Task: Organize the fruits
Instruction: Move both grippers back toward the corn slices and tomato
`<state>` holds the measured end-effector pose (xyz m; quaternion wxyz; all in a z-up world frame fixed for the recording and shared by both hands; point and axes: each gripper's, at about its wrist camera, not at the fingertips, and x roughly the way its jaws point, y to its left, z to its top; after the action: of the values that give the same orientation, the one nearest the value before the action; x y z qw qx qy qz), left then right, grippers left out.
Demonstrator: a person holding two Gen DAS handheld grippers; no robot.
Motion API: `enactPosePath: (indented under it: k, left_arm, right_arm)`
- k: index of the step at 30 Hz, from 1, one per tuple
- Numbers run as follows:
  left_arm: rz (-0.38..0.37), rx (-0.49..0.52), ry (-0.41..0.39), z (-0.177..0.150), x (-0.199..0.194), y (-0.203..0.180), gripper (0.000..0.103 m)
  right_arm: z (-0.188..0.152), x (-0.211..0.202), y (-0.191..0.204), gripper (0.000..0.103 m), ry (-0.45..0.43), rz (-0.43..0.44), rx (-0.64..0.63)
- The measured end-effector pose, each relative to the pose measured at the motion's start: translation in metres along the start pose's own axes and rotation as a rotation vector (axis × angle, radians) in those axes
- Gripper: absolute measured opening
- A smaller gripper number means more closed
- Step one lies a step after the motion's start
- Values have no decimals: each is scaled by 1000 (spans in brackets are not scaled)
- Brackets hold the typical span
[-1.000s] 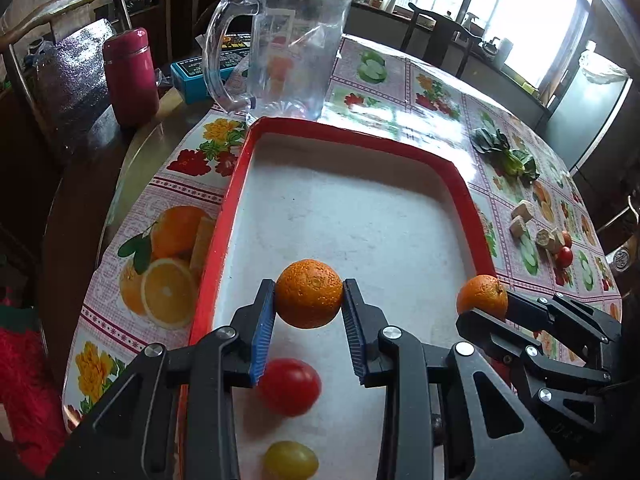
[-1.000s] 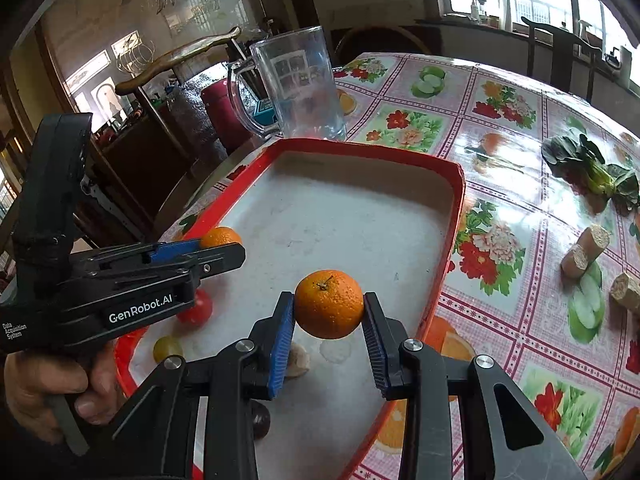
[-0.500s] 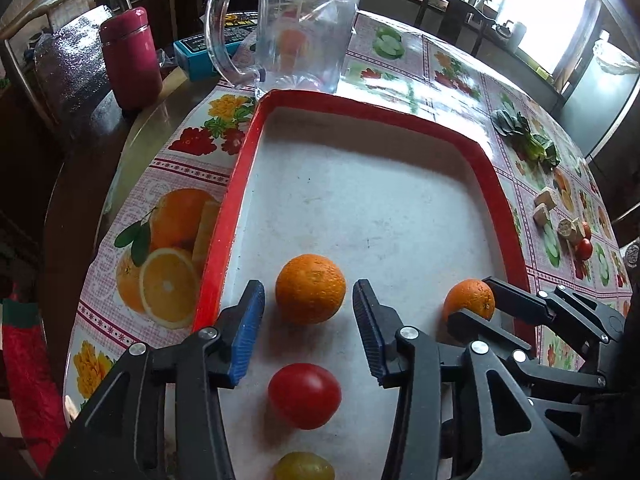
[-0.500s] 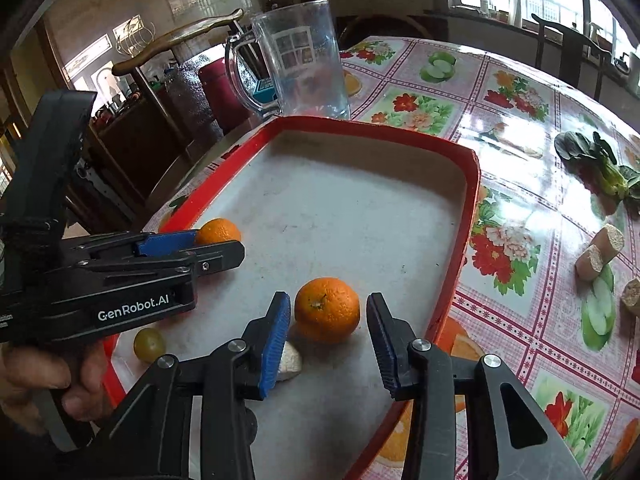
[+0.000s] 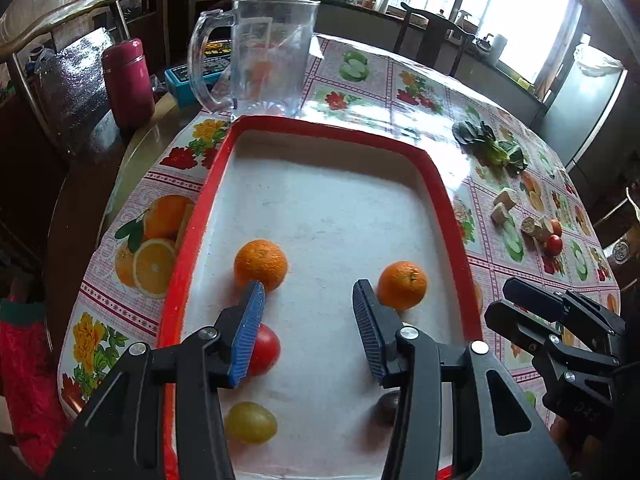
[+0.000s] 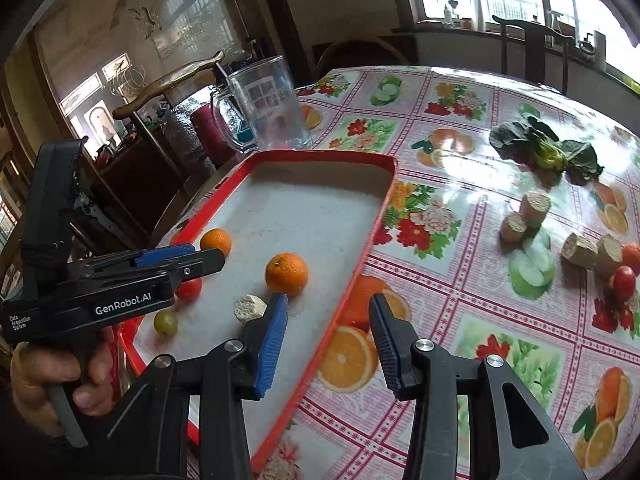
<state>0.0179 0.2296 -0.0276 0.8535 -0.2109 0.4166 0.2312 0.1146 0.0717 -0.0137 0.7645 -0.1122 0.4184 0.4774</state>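
The red-rimmed tray [image 5: 436,184] lay wide and bare across its far half, the glass jug [image 5: 268,52] just beyond its far edge. Both oranges sat free on the tray floor: one [image 5: 260,264] by the left rim, the other [image 5: 402,285] near the right. A second earlier you clamped one in each. Your left gripper [image 5: 308,300] stood apart, empty; your right gripper [image 6: 328,312] was opening over the rim, empty.

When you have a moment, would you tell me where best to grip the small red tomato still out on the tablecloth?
I would pinch the small red tomato across its round middle, coming down from above: a cut brown chunk crowds one side, so a level approach looks blocked.
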Motion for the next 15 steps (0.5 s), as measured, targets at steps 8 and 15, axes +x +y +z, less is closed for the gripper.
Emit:
enactPosePath:
  k: [8,15]
  left_arm:
    - [-59,83,-1,-2,-2,-51,44]
    - [-95,155,6,-4,-1,-96,44]
  right_arm:
    - [-19,-31,-55,44,-18,-73,89]
    - [-37,-55,-106,44,-33,-135,169]
